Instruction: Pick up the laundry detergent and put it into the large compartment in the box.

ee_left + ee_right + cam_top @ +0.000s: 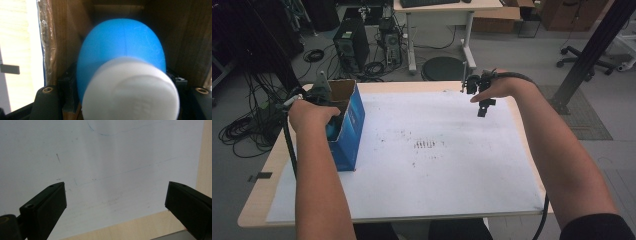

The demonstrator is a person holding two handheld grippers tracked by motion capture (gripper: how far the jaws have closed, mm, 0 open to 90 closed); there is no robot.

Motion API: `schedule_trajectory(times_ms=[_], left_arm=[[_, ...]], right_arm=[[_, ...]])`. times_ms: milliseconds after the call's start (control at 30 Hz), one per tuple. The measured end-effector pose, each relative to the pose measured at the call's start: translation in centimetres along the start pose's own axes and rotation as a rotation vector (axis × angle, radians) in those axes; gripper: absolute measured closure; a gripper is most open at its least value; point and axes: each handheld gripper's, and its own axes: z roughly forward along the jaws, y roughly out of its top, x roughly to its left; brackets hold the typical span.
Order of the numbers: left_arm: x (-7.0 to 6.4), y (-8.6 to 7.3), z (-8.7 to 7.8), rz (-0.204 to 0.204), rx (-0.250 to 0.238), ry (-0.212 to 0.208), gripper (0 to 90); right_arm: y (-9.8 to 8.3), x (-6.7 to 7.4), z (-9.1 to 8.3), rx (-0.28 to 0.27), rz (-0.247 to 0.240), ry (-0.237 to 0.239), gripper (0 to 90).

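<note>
**Blue bottle inside box, left jaws around it**

Bottle (pixel 122 50) sits inside box (pixel 348 122), at 9 o'clock on table (pixel 262 197), white cap (pixel 131 91) facing out. Left gripper (pixel 323 102) reaches into the box mouth; jaws partly apart, flanking the bottle at its shoulder, whether pads press on it cannot be told. Probably light, smooth plastic, rounded, so likely slippery and prone to roll. Best taken across the widest part of the body, just behind the cap, squeezed gently. Right gripper (pixel 115 202) hovers at 1 o'clock over sheet (pixel 112 157), jaws wide apart, holding nothing.
</note>
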Motion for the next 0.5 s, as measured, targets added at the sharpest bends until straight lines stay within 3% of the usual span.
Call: schedule_trajectory(times_ms=[500], left_arm=[[-0.25, -0.1, -0.81, -0.008, 0.005, 0.017, 30.7]], right_arm=[[-0.22, -0.02, -0.09, -0.009, 0.004, 0.002, 3.3]])
